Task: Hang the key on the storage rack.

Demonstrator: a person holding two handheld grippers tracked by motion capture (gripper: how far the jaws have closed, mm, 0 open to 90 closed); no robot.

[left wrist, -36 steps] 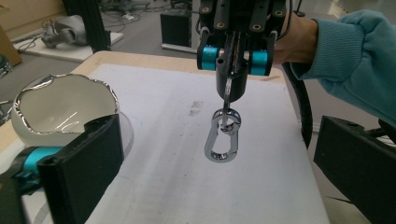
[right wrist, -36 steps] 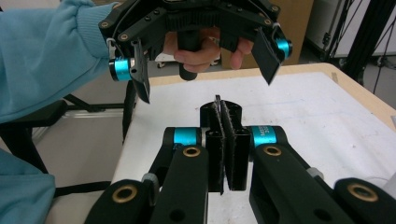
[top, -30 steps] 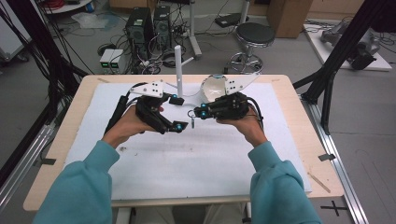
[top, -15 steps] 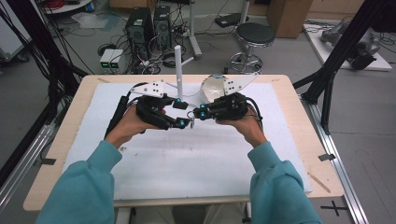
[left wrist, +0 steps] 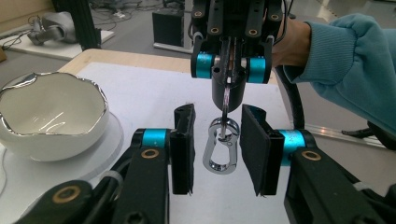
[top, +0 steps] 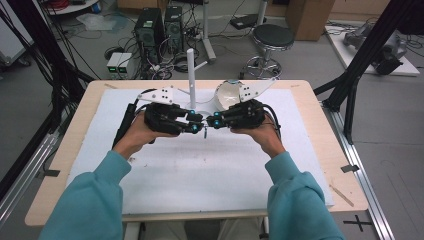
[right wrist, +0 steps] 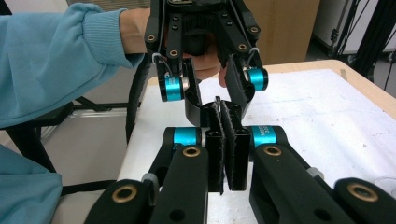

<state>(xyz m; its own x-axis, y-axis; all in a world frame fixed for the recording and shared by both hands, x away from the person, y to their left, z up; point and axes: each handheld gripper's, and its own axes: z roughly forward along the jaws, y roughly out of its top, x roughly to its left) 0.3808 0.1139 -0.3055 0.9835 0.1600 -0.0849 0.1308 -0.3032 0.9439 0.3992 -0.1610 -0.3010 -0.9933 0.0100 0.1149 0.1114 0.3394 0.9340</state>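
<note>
A silver carabiner (left wrist: 221, 152) hangs above the white surface (top: 200, 165), pinched at its ring by the right tool (left wrist: 229, 70), whose jaws are clamped tight; the left tool (left wrist: 216, 149) has just been closing, its pads flanking the carabiner without touching; a white bowl (left wrist: 49, 123) sits nearby; no writing is legible.

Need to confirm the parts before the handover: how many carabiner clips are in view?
1. The silver carabiner clip hangs from the shut right gripper, between the left gripper's closing pads, untouched. Others may be hidden.
</note>
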